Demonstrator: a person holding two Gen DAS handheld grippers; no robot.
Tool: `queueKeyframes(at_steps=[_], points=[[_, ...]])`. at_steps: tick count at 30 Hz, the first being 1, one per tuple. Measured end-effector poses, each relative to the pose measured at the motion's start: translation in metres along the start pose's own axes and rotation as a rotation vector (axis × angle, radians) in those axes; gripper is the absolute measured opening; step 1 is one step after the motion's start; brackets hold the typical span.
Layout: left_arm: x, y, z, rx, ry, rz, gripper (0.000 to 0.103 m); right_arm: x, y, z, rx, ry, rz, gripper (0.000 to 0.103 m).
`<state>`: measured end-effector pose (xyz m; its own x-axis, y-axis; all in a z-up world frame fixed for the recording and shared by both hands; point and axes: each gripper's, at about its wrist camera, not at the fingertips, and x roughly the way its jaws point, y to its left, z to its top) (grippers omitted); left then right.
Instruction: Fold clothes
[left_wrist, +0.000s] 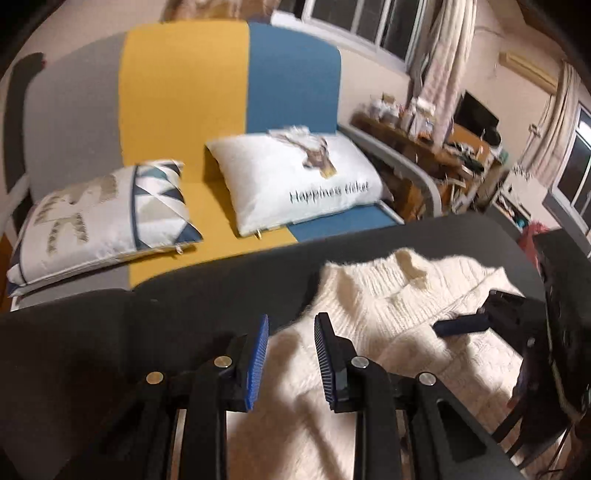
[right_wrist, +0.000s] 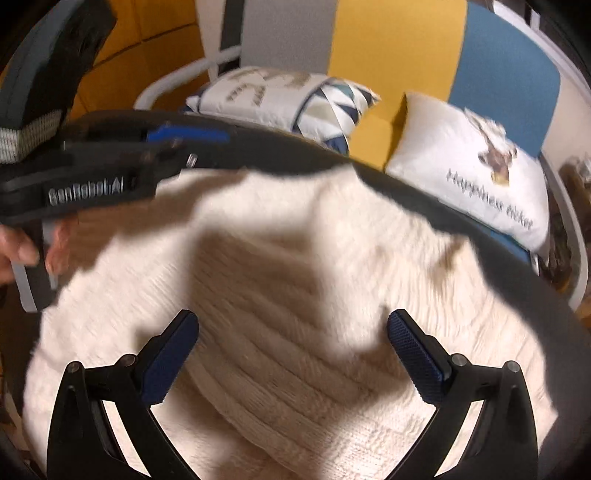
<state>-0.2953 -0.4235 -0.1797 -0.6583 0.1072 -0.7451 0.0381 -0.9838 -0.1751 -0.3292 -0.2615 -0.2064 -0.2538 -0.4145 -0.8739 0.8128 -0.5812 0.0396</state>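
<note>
A cream knitted sweater (right_wrist: 295, 295) lies spread across a dark round table (left_wrist: 92, 350), its ribbed collar (left_wrist: 410, 266) toward the far edge, nearest a sofa (left_wrist: 184, 92) paneled in gray, yellow and blue. The left gripper (left_wrist: 291, 354) hangs low over the near part of the garment, its blue-padded jaws a modest gap apart and gripping nothing. The right gripper (right_wrist: 291, 354) hovers over the middle of the knit with jaws spread wide, its shadow falling on the wool. A hand (right_wrist: 22, 247) wraps the left tool's handle at the edge of the right wrist view. Two cushions rest on the sofa seat: a geometric-print cushion (left_wrist: 103, 221) and a white cushion (left_wrist: 295, 177) lettered "Happiness ticket."
</note>
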Motion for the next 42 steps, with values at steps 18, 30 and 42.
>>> queueKeyframes(at_steps=[18, 30, 42], points=[[-0.023, 0.004, -0.006, -0.011, -0.07, -0.069, 0.026, -0.033, 0.002, -0.054, 0.095, -0.081, 0.051, 0.103], [0.031, -0.022, -0.004, 0.001, 0.036, 0.122, 0.028, -0.028, 0.013, -0.076, 0.076, -0.118, 0.023, 0.103], [-0.012, -0.025, -0.019, 0.093, -0.085, -0.053, 0.028, -0.07, -0.06, -0.001, 0.203, -0.27, -0.004, 0.103]])
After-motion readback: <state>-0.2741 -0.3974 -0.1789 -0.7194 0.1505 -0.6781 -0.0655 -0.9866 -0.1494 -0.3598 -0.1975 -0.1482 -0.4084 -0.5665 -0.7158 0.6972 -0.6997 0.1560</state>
